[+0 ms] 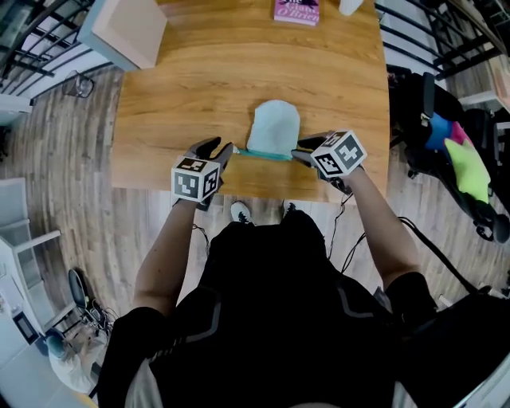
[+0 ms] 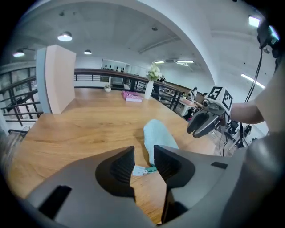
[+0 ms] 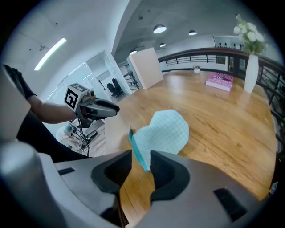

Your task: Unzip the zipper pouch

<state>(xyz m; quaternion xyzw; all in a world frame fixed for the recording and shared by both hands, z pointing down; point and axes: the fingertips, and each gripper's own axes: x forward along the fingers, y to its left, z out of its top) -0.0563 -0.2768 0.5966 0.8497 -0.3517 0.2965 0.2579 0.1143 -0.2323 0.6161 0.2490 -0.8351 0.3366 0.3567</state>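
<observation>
A pale mint zipper pouch [image 1: 274, 126] lies flat on the wooden table [image 1: 191, 96], its teal zipper [image 1: 267, 154] along the near edge. My left gripper [image 1: 225, 153] sits at the zipper's left end. In the left gripper view the jaws [image 2: 143, 151] stand apart, and the white pull tag [image 2: 140, 170] lies loose between them. My right gripper [image 1: 301, 153] is at the zipper's right end. In the right gripper view its jaws [image 3: 140, 156] are also apart, and the pouch's teal edge [image 3: 139, 153] runs into the gap without being pinched.
A pink book [image 1: 296, 11] and a white vase [image 2: 149, 89] stand at the table's far edge. A tall beige box [image 1: 127, 32] is at the far left corner. A black cart [image 1: 454, 151] with bright items stands on the floor to the right.
</observation>
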